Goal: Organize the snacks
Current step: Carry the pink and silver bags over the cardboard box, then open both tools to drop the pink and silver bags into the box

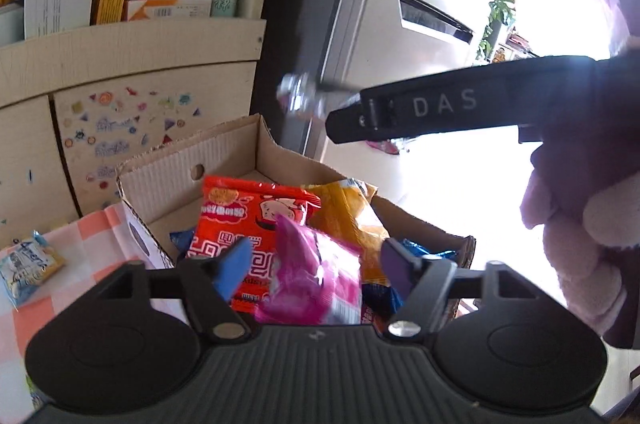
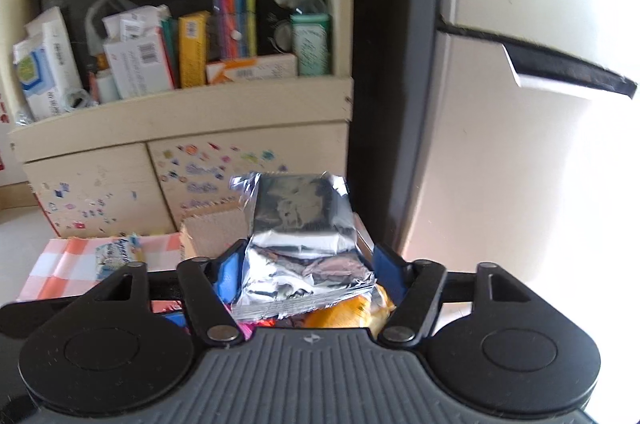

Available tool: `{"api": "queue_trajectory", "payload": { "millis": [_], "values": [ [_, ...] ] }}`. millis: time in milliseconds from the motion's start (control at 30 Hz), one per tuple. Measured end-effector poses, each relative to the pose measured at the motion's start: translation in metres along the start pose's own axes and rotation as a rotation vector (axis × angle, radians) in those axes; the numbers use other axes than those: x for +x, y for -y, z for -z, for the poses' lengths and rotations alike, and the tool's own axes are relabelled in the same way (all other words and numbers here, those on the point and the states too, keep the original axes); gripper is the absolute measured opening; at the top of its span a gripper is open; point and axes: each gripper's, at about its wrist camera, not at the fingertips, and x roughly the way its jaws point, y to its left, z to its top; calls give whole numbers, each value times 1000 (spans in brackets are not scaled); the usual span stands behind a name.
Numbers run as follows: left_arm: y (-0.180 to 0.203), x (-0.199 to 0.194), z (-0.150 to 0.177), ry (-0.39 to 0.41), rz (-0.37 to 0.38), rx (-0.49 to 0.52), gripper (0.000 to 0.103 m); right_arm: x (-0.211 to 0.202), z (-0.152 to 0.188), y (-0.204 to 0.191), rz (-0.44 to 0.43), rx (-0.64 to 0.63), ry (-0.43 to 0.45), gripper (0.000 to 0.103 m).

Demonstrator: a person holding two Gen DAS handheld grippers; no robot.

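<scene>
Two packets between parted jaws, both right over the snack box

Nearest, the left gripper (image 1: 312, 264) has its jaws apart around a pink packet (image 1: 312, 280); the pads do not seem to press it, and it appears to be dropping onto the red packet (image 1: 240, 224) and orange packet (image 1: 348, 220) in the cardboard box (image 1: 224, 156) straight ahead and below. The right gripper (image 2: 308, 264) is likewise partly open, with a silver foil packet (image 2: 300, 236) between its pads; whether they touch it I cannot tell. Its long axis runs away from the camera, over the box. One blue-white packet (image 1: 28, 268) lies on the checked desk (image 1: 92, 236), to the left, nearer the left gripper.
</scene>
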Motion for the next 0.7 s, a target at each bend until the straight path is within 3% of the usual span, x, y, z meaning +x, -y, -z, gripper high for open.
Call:
{"api": "queue_trajectory", "payload": {
  "millis": [133, 300, 700],
  "values": [
    [-5, -5, -4, 16, 38, -50, 89, -3, 1, 3, -10, 19, 10, 86],
    [-13, -14, -8, 17, 13, -73, 90, -3, -1, -1, -24, 16, 23, 87],
    [-56, -31, -3, -45, -148, -113, 90, -1, -3, -20, -69, -35, 26, 91]
  ]
}}
